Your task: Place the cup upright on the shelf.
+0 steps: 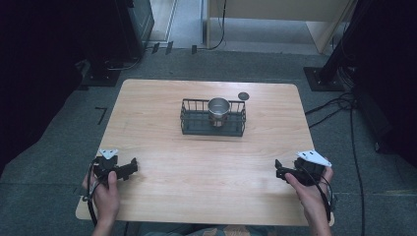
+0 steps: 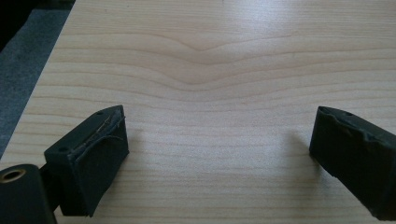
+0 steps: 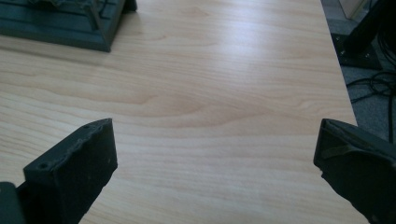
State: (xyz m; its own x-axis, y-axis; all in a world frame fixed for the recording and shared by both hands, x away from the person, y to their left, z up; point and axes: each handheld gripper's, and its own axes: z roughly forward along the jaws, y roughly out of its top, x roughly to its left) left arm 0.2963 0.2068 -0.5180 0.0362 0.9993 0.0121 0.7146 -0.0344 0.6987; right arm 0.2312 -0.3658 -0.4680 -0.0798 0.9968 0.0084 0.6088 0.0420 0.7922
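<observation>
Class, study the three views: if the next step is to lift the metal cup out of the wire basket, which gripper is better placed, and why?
Probably the right gripper, by a little. The metal cup stands right of centre in the wire basket, whose corner shows in the right gripper view. Both grippers are open; the left gripper faces bare table.

black wire basket (image 1: 196, 125), silver cup (image 1: 219, 106), pale wood-grain table (image 1: 196, 182)

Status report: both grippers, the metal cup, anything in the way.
Left gripper and right gripper open, empty, low at near table edge. Metal cup upright in wire basket, untouched. Small dark disc behind basket; path clear.
</observation>
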